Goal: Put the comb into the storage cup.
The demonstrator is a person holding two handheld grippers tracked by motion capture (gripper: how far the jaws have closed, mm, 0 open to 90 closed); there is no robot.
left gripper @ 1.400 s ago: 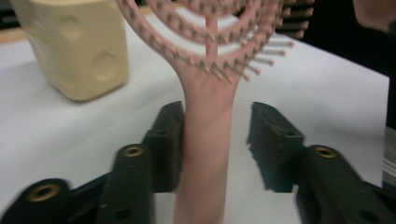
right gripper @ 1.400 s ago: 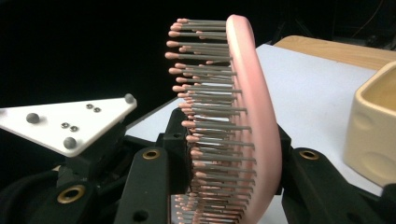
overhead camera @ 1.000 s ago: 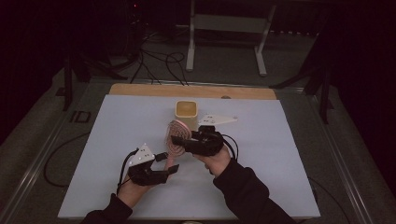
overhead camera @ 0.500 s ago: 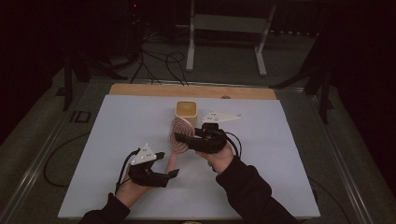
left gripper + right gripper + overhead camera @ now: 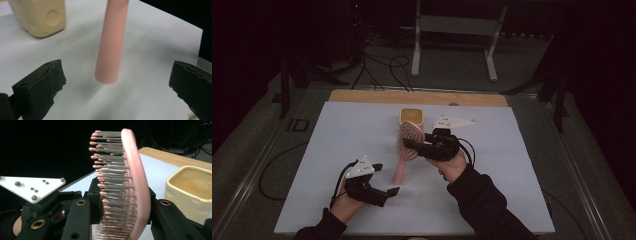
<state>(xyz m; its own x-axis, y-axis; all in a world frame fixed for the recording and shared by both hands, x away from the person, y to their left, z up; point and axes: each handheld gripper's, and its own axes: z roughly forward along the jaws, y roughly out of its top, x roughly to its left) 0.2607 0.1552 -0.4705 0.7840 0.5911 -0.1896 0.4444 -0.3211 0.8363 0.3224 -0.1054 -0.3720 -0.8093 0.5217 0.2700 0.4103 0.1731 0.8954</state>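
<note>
1. The right gripper (image 5: pixel 412 146) has its jaws clamped on the head of a pink hairbrush (image 5: pixel 404 148), one jaw on the bristle side and one on the smooth back, as the right gripper view shows.
2. The brush handle (image 5: pixel 111 42) points out toward the left gripper (image 5: pixel 386 179), ending just ahead of its jaws and roughly between them.
3. The left gripper's jaws are spread wide with nothing in them.
4. A cream square cup (image 5: pixel 190 192) sits just past the right gripper's jaws, on the white worktop (image 5: pixel 337 135).
</note>
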